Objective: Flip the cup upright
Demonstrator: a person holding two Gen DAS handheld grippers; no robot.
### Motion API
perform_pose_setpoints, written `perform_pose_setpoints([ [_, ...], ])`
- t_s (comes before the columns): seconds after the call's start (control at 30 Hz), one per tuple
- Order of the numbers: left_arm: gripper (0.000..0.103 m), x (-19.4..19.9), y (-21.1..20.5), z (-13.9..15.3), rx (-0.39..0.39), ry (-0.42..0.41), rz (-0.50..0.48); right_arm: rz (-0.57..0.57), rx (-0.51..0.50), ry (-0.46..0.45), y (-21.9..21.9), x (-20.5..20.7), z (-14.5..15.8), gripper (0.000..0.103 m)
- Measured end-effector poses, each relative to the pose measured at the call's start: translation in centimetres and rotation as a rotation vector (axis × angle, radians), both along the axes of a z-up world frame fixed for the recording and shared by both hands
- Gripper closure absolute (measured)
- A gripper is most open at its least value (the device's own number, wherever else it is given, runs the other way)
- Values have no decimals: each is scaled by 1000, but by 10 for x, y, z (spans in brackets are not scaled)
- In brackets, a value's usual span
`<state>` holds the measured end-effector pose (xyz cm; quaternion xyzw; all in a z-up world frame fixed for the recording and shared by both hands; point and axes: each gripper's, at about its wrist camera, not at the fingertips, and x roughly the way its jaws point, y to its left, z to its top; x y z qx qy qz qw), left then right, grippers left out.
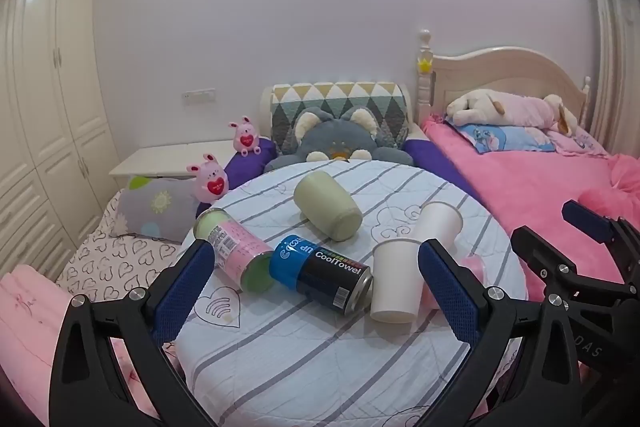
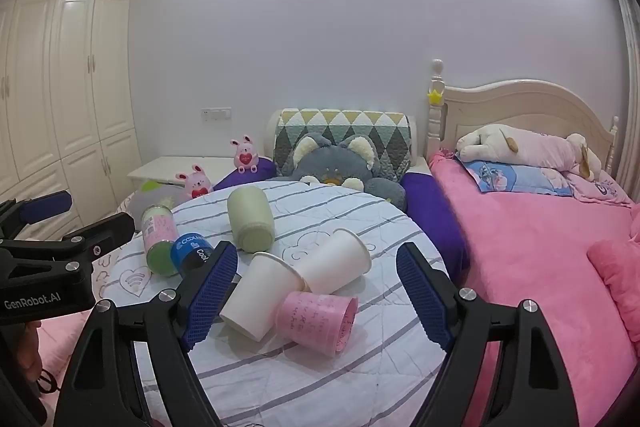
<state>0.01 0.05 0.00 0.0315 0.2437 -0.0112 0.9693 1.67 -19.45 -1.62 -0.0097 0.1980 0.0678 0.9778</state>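
Observation:
On a round table with a striped cloth (image 1: pixel 304 359) (image 2: pixel 304 383) several cups lie on their sides. A pale green cup (image 1: pixel 328 205) (image 2: pixel 251 219) lies at the back. Two white paper cups (image 1: pixel 396 279) (image 1: pixel 438 223) (image 2: pixel 262 295) (image 2: pixel 336 261) lie near the middle. A pink cup (image 2: pixel 318 323) lies in front of them; in the left wrist view only a sliver of it (image 1: pixel 474 265) shows behind a finger. My left gripper (image 1: pixel 316 291) is open and empty above the near table. My right gripper (image 2: pixel 316 299) is open and empty, hovering over the pink and white cups.
A pink-and-green can (image 1: pixel 236 251) (image 2: pixel 160 241) and a blue-black CoolTowel can (image 1: pixel 320 275) (image 2: pixel 192 253) lie at the left. Behind are a grey cat plush (image 1: pixel 340 143), pink bunny toys (image 1: pixel 212 179), a wardrobe (image 1: pixel 48 87) and a pink bed (image 1: pixel 520 179).

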Motion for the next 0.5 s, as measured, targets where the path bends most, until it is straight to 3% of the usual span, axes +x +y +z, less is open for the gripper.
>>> perform_pose_setpoints([
  [0.5, 0, 6, -2, 0, -2, -1, 1, 0, -1, -1, 3, -1, 0, 20],
])
